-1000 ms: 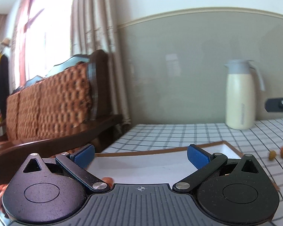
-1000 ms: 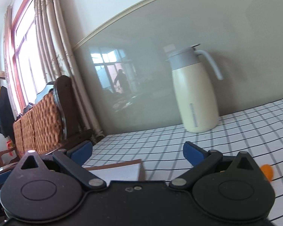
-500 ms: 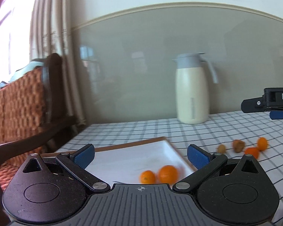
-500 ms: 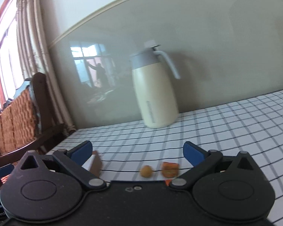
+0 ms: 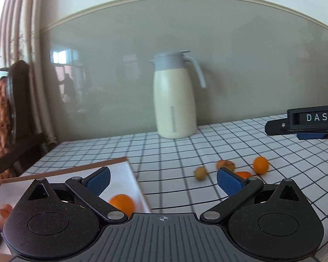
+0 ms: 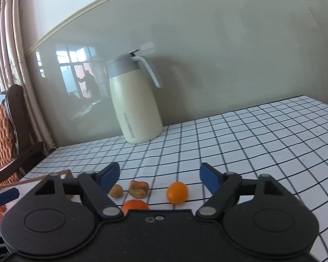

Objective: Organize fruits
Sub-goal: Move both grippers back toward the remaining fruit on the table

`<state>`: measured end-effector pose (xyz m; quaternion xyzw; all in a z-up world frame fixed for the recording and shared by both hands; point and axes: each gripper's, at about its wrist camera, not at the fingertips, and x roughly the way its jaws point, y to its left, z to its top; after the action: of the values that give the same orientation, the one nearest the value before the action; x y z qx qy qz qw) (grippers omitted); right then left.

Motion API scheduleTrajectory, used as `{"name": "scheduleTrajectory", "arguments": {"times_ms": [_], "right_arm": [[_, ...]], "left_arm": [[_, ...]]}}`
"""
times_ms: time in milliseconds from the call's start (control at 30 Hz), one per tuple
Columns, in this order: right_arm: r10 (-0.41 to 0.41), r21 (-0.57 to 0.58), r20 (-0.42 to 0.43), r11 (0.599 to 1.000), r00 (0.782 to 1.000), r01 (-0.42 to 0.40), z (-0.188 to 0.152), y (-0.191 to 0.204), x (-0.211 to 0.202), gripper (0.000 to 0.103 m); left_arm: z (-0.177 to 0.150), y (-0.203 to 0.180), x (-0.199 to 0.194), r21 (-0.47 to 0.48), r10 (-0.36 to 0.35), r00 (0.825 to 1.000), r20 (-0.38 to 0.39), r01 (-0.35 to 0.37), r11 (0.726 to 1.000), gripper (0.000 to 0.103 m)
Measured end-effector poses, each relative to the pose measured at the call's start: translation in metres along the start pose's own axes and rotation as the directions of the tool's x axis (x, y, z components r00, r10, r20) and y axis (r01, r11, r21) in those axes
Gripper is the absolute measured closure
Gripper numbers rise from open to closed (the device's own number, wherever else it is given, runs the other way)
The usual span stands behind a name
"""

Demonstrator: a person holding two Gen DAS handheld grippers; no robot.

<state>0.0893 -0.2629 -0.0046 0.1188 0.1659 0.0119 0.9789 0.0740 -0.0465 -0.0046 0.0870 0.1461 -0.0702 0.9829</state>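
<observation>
Several small fruits lie loose on the checked tablecloth: a round orange (image 6: 177, 192), a brownish wrinkled fruit (image 6: 139, 189), a small tan fruit (image 6: 116, 191) and another orange (image 6: 135, 205) at the gripper body. They also show in the left wrist view, the orange (image 5: 260, 165) and the tan fruit (image 5: 200, 173) among them. A white tray (image 5: 132, 175) with a brown rim holds an orange (image 5: 122, 203) and more fruit at its left (image 5: 5, 210). My left gripper (image 5: 163, 179) is open and empty above the tray's right edge. My right gripper (image 6: 159, 178) is open and empty above the loose fruits.
A cream thermos jug (image 6: 134, 102) with a grey lid stands at the back by the wall, also in the left wrist view (image 5: 175, 96). A wooden chair with a woven back (image 6: 2, 128) stands at the left. The right gripper's side (image 5: 304, 123) shows at the right edge.
Both views have swung to the right: the chair slid out to the left, the jug moved toward the middle, and the loose fruits came into view between the right gripper's fingers.
</observation>
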Motion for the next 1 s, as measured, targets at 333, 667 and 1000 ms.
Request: {"name": "scheduleTrajectory", "arguments": {"times_ms": [333,667,1000], "right_arm": [[-0.036,-0.017,-0.053,0.999,0.998,0.036,-0.005,-0.019,0.002,0.053],[-0.038,-0.017,-0.088,0.999,0.995,0.036,-0.007,-0.028,0.008,0.057],[-0.053,-0.008,-0.095,0.999,0.994,0.053,-0.007,-0.037,0.008,0.057]], "left_arm": [[-0.002,-0.037,0.02,-0.025,-0.09,0.994,-0.057,0.088,0.996,0.009],[-0.007,-0.064,0.04,-0.036,-0.124,0.983,-0.134,0.12,0.992,0.023],[-0.008,-0.08,0.052,-0.052,-0.148,0.976,-0.162,0.141,0.989,0.03]]}}
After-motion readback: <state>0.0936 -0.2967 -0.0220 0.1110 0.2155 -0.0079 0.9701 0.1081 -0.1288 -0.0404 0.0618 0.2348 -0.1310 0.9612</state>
